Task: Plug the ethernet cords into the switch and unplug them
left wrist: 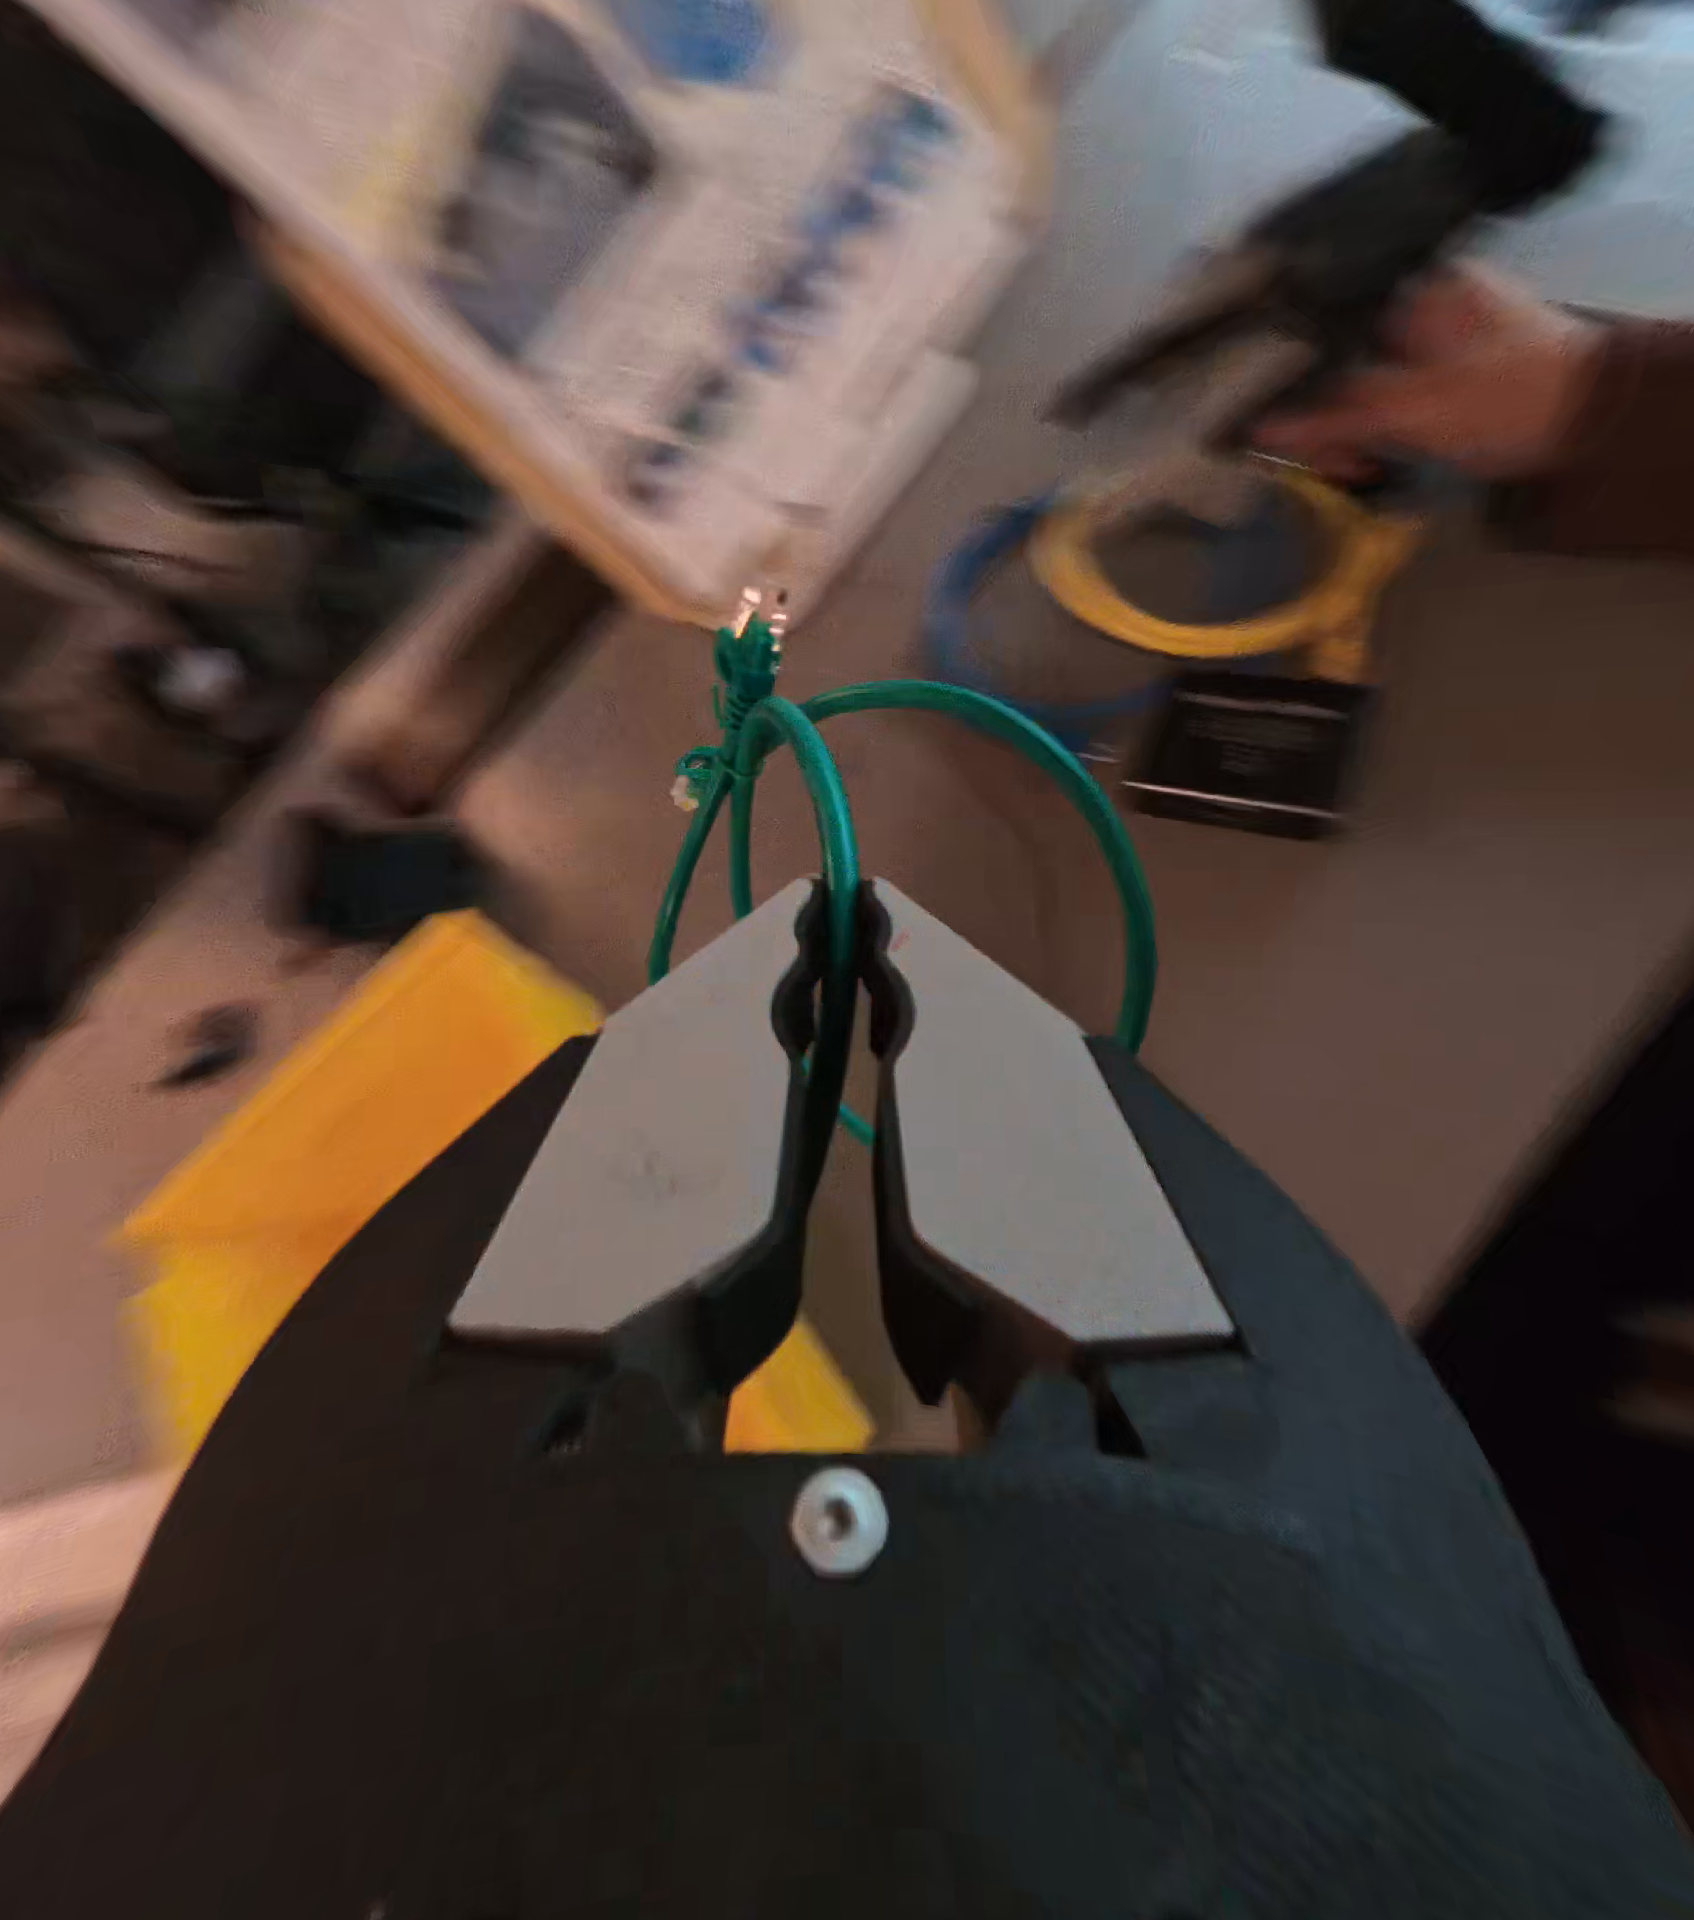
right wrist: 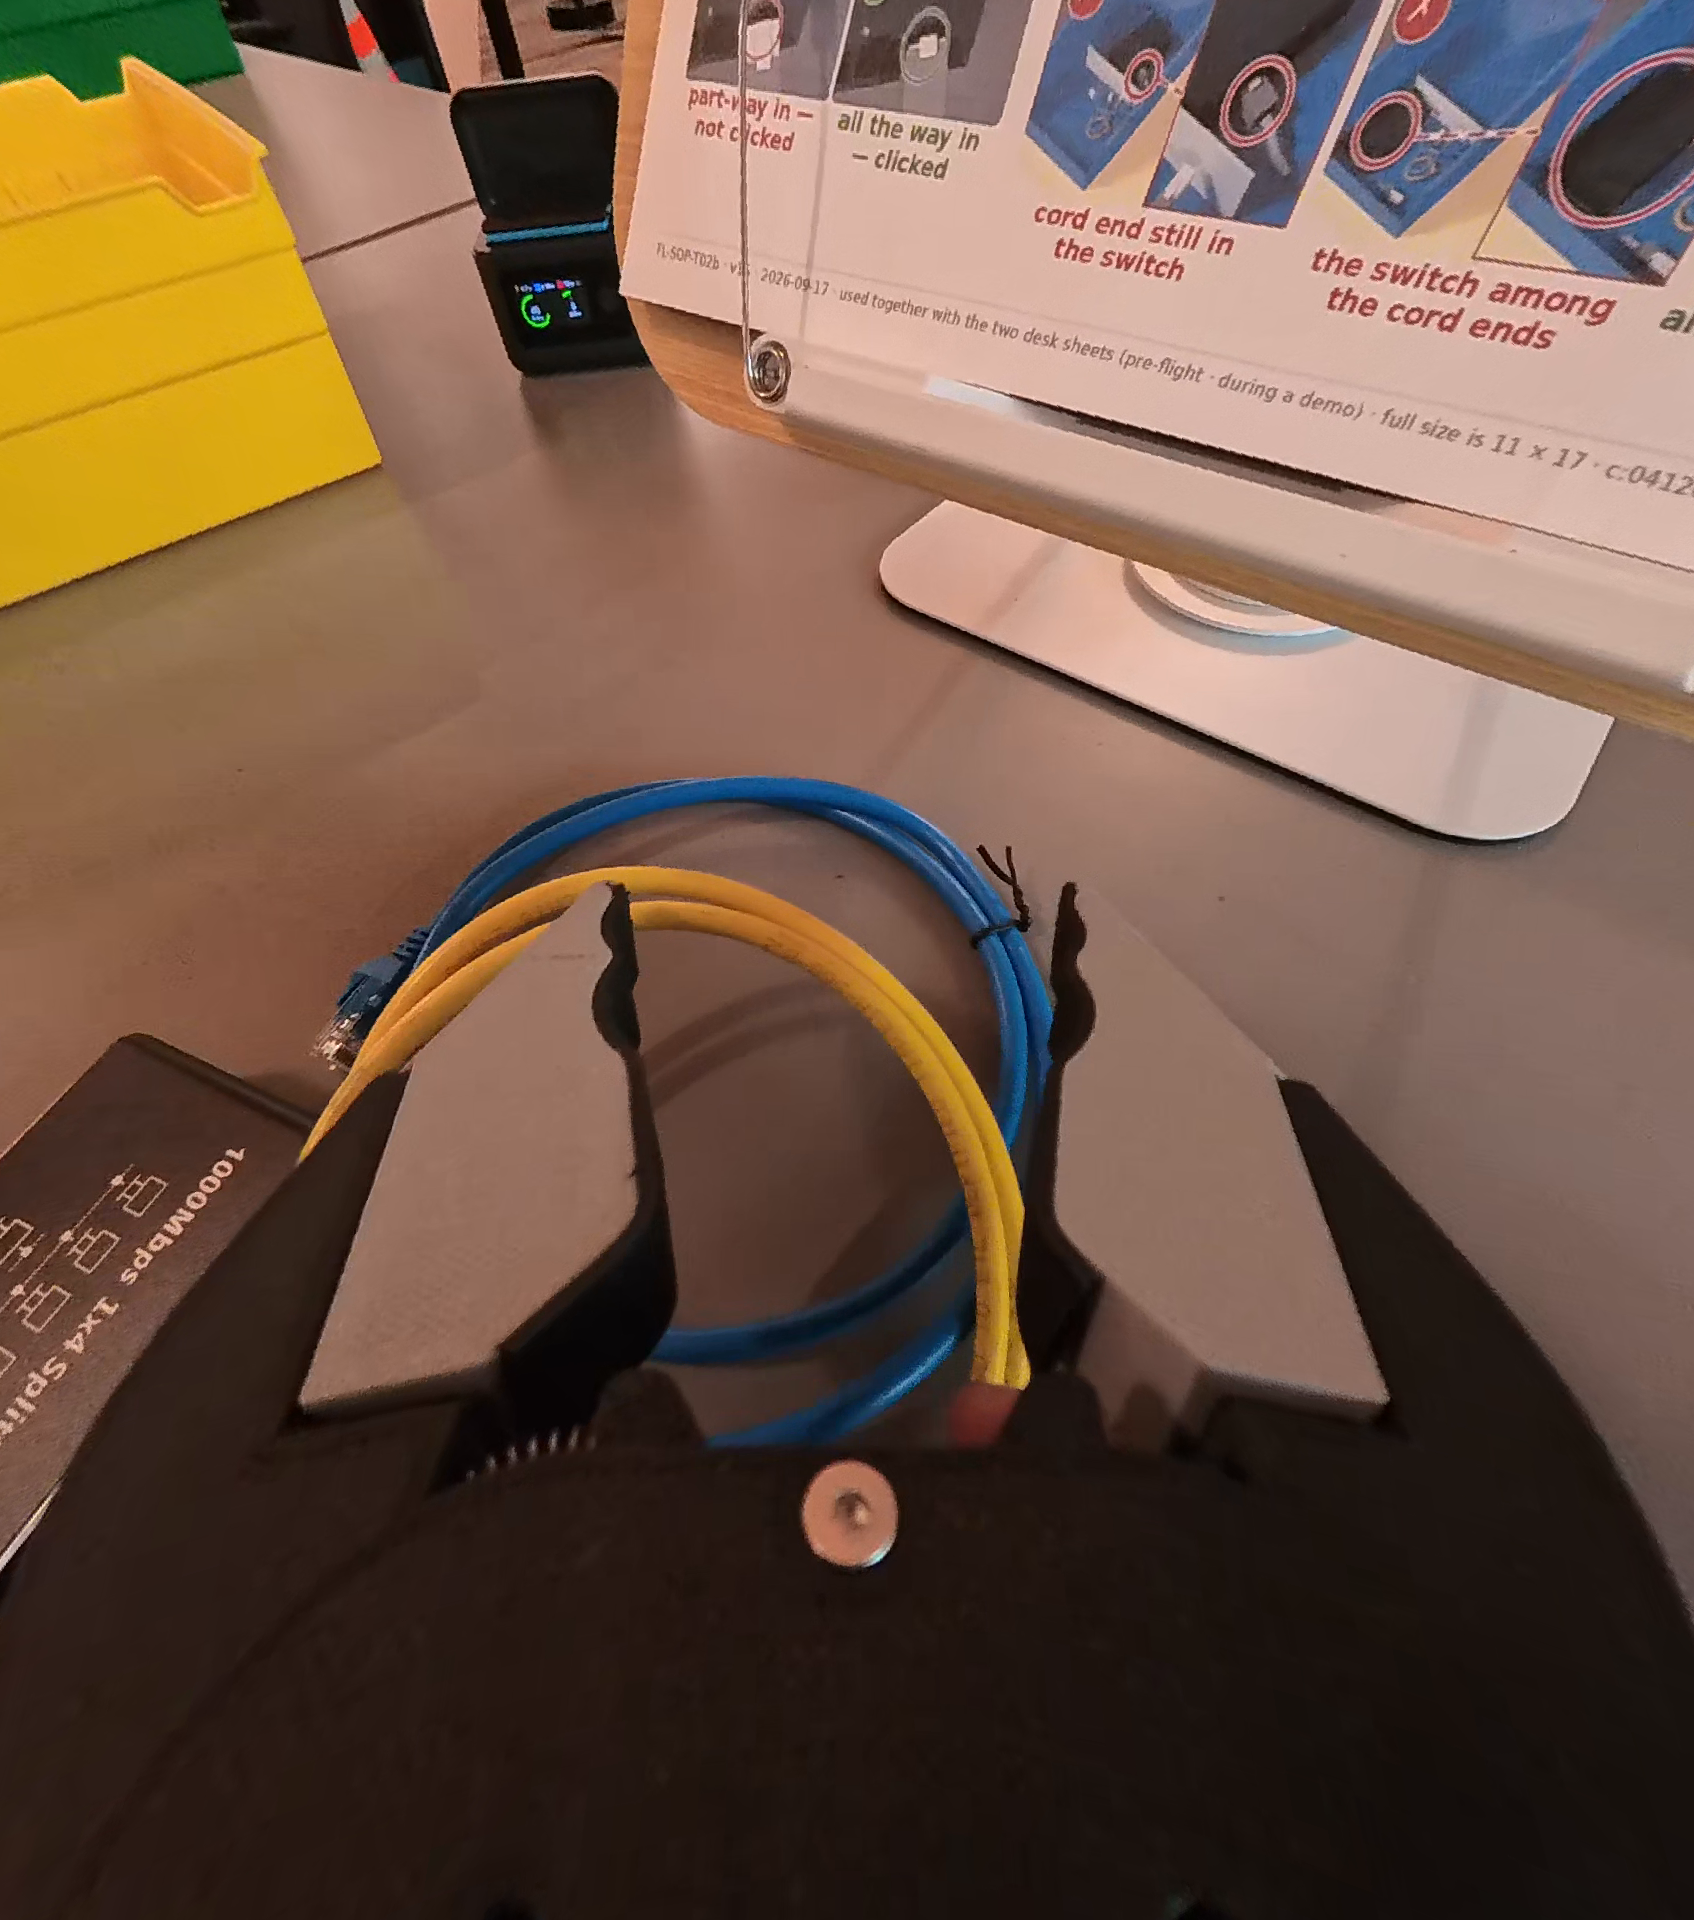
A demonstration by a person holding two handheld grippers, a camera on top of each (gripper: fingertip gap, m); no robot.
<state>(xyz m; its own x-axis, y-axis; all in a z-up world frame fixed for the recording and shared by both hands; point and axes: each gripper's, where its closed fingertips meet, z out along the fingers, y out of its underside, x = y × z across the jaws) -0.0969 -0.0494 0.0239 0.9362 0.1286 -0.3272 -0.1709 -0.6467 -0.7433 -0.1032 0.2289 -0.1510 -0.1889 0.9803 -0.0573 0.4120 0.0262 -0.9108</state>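
Observation:
My left gripper (left wrist: 841, 894) is shut on a coiled green ethernet cord (left wrist: 1061, 769) and holds it in the air above the table; one clear plug (left wrist: 758, 613) points up. The left wrist view is motion-blurred. My right gripper (right wrist: 838, 904) is open and empty, low over a yellow cord coil (right wrist: 864, 966) and a blue cord coil (right wrist: 822, 800) lying on the table. The black switch (right wrist: 43, 1278) lies flat at its left. In the left wrist view the switch (left wrist: 1248, 748), the yellow coil (left wrist: 1207, 623) and the right gripper (left wrist: 1342, 281) in a hand show farther off.
A yellow plastic bin (right wrist: 74, 343) stands at the left; it also shows in the left wrist view (left wrist: 344, 1122). A printed sheet on a board with a white stand (right wrist: 1258, 665) stands behind the cords. A small black device with a lit screen (right wrist: 552, 260) sits beside it.

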